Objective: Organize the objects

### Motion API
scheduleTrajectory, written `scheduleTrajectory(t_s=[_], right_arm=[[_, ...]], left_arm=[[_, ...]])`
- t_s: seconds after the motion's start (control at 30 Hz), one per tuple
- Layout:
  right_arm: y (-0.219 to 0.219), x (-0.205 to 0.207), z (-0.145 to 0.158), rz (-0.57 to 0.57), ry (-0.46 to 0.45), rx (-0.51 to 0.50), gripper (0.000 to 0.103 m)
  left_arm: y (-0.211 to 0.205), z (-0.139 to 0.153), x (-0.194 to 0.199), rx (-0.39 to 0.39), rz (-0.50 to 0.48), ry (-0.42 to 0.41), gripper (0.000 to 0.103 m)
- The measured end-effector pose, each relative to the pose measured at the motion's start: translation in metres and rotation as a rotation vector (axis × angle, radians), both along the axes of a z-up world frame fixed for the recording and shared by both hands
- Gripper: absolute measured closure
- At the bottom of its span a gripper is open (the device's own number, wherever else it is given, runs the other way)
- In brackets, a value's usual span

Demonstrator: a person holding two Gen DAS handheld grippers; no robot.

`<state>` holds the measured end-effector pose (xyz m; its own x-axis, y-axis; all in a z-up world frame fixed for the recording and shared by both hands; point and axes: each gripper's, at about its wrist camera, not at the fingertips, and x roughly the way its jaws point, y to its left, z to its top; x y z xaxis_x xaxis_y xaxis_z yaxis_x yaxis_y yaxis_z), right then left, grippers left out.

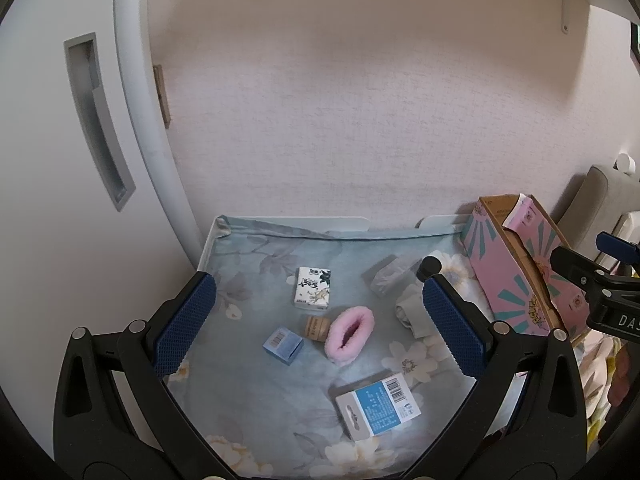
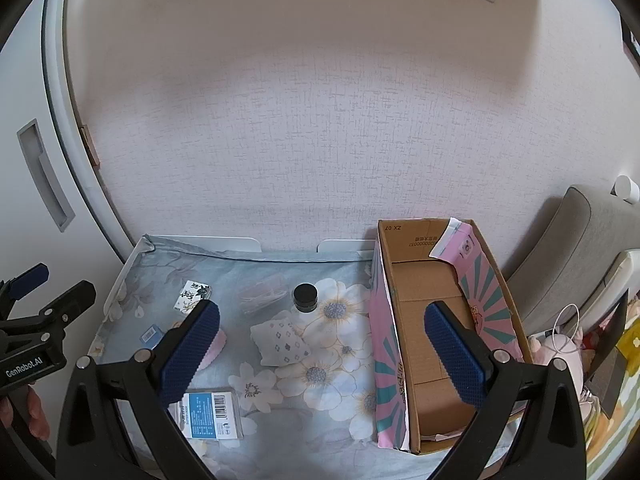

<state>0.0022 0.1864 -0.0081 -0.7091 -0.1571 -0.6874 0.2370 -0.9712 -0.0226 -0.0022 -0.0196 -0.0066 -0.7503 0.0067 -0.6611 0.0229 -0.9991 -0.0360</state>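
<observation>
On a table under a blue floral cloth (image 1: 256, 408) lie a white patterned pack (image 1: 313, 288), a small wooden cylinder (image 1: 317, 327), a pink fluffy scrunchie (image 1: 349, 334), a small blue box (image 1: 282, 345) and a blue-and-white barcode box (image 1: 378, 406). My left gripper (image 1: 318, 284) hovers open above them, holding nothing. My right gripper (image 2: 323, 308) is also open and empty. It hangs over a black jar (image 2: 305, 298), a clear case (image 2: 262, 296) and a small patterned pillow (image 2: 280, 342). An open pink cardboard box (image 2: 432, 340) stands at the table's right end, and I see nothing inside it.
A white cabinet door with a recessed handle (image 1: 98, 120) stands left of the table, and a textured wall (image 2: 320, 140) runs behind it. A grey cushioned back (image 2: 568, 252) and bedding lie to the right. A hand (image 2: 36, 412) holds the left gripper (image 2: 56, 284).
</observation>
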Motion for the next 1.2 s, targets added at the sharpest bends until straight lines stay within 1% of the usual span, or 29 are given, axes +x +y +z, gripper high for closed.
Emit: scheduleTrajectory(t_s=[0.53,0.9,1.07,1.2], right_arm=[[0.001,-0.006,-0.003,0.003,-0.011,-0.009,0.001],[-0.005,-0.010,0.000,0.026,-0.002,-0.001,0.001],[-0.005,-0.009,0.005,0.031,0.008,-0.004,0.001],[-0.004,-0.006,0.011,0.039,0.024,-0.015,0.001]], left_arm=[[0.000,0.000,-0.004,-0.006,-0.003,-0.006,0.000],[-0.012,0.005,-0.007,0.010,-0.001,0.004,0.000],[-0.028,0.014,-0.006,-0.026,-0.007,0.035,0.000],[-0.046,0.008,-0.008,-0.062,-0.019,0.016,0.000]])
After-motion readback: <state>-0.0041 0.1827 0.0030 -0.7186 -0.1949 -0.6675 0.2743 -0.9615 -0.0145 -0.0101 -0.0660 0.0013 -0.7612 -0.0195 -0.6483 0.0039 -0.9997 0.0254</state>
